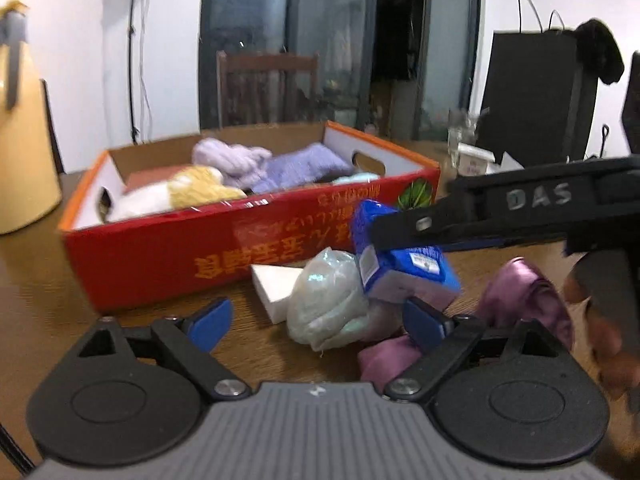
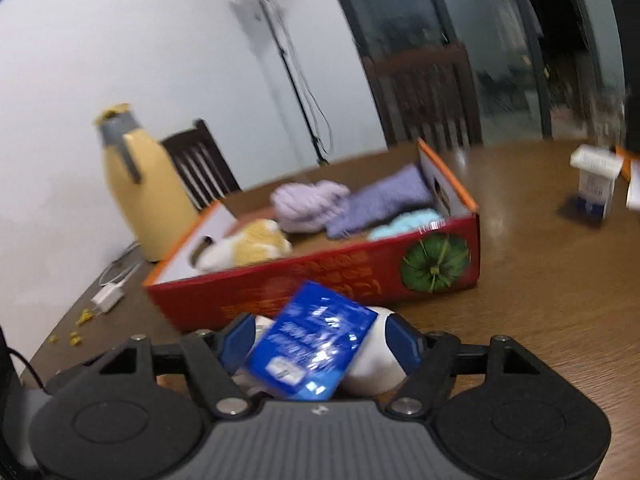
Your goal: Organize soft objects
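Left wrist view: a yellow jug [image 1: 24, 160] stands at the left edge, the red box [image 1: 200, 256] of soft things sits centre, and the left gripper [image 1: 320, 322] gapes wide over a pale bundle [image 1: 324, 304]. At right, the right gripper [image 2: 320, 342] clasps a blue packet [image 2: 316, 348].

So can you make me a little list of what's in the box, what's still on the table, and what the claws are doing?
box: red cardboard box, open top
in the box: lilac yarn, purple knit piece, yellow and white plush, pale blue fluffy piece
still on the table: blue packet, pale green bundle, white wedge, purple satin cloth
left claw: open, holding nothing
right claw: around the blue packet; grip unclear
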Demonstrator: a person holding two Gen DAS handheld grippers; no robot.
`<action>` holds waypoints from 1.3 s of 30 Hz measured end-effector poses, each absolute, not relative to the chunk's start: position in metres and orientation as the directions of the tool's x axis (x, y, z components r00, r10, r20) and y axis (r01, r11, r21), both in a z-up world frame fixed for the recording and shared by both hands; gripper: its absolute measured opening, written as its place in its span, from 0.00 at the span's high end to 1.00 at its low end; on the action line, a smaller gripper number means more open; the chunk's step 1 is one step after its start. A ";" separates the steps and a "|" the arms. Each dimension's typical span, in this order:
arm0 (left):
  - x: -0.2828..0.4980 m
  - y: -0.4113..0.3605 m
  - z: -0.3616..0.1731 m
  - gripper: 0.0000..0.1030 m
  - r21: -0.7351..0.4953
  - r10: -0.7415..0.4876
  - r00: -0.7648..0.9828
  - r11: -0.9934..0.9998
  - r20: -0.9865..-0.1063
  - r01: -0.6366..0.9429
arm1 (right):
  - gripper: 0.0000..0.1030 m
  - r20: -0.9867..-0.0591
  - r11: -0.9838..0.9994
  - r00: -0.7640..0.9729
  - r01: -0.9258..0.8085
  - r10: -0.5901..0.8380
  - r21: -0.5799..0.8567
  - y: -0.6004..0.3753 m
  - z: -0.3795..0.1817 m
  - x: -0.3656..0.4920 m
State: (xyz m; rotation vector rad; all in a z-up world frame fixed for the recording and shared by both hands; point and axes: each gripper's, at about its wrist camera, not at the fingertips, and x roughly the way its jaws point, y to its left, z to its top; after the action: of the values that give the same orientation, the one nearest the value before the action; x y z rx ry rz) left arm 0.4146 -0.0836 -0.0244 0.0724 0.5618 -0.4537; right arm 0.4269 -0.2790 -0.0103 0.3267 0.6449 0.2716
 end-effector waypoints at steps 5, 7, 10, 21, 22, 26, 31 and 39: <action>0.423 -0.080 -0.033 0.68 -0.127 -0.451 0.696 0.876 -0.558 0.466 | 0.48 -0.504 0.902 0.780 -0.176 0.372 0.393 -0.282 -0.021 0.428; 0.421 -0.075 -0.032 0.75 -0.126 -0.447 0.696 0.878 -0.562 0.463 | 0.50 -0.503 0.895 0.769 -0.196 0.394 0.401 -0.286 -0.019 0.426; 0.413 -0.065 -0.022 0.77 -0.154 -0.445 0.706 0.886 -0.551 0.438 | 0.50 -0.488 0.904 0.784 -0.213 0.385 0.370 -0.289 -0.010 0.417; 0.312 -0.011 0.014 0.76 -0.149 -0.381 0.796 0.923 -0.470 0.354 | 0.44 -0.571 0.965 0.780 -0.244 0.257 0.101 -0.278 0.000 0.361; 0.303 -0.005 0.016 0.76 -0.152 -0.373 0.799 0.927 -0.471 0.343 | 0.44 -0.558 0.968 0.794 -0.236 0.240 0.082 -0.278 0.005 0.353; 0.278 0.011 0.025 0.76 -0.129 -0.329 0.821 0.944 -0.466 0.305 | 0.43 -0.504 0.963 0.824 -0.259 0.260 0.075 -0.276 0.025 0.323; 0.256 0.033 0.035 0.75 -0.170 -0.300 0.855 0.953 -0.422 0.251 | 0.44 -0.503 0.921 0.783 -0.382 0.366 0.075 -0.244 0.032 0.303; 0.246 0.059 0.036 0.75 -0.188 -0.267 0.874 0.960 -0.407 0.206 | 0.44 -0.532 0.883 0.738 -0.467 0.415 0.040 -0.197 0.027 0.293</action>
State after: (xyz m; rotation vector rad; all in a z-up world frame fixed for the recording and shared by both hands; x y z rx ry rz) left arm 0.2460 0.0587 0.0364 -0.1410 0.4442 -0.2477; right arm 0.2931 -0.1968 0.0268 -0.0984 0.5603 0.4851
